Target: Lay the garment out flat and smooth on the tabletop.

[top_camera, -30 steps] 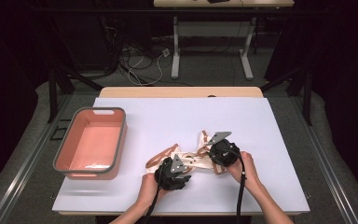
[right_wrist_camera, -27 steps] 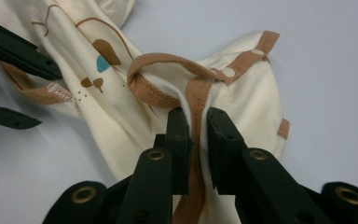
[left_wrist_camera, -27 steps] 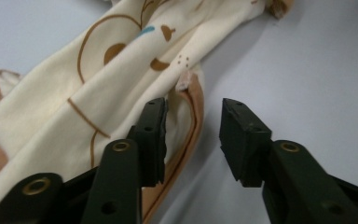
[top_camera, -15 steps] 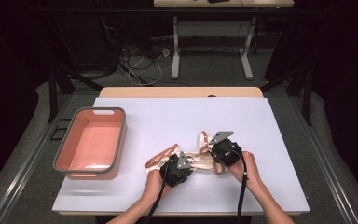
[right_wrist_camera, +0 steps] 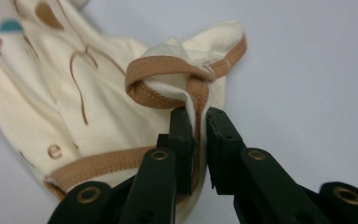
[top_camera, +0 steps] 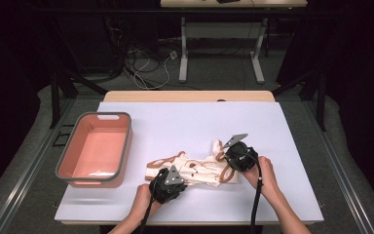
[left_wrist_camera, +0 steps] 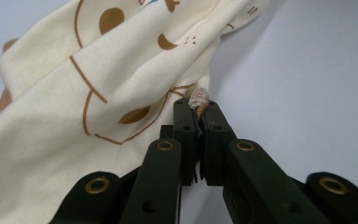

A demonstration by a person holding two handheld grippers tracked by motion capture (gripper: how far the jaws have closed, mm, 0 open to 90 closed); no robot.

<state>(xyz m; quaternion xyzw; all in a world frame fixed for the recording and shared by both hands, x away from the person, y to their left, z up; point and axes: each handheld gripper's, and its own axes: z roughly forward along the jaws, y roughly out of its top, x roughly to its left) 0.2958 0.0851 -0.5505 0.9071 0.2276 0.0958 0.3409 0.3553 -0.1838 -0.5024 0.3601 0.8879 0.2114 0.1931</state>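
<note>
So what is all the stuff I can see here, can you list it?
baby garment: one, cream with brown trim and brown print, crumpled on the table near the front, between the two grippers
plastic tub: one, pink with a grey rim, at the table's left side
table: one, white top with a wooden far edge
cables: a tangle, white and black, on the floor behind the table
left gripper: one, black, shut on the garment's edge
right gripper: one, black, shut on the garment's brown-trimmed edge
hands: two, holding the grippers

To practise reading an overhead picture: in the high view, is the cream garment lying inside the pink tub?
No, the cream garment lies on the white table, to the right of the pink tub and apart from it.
</note>
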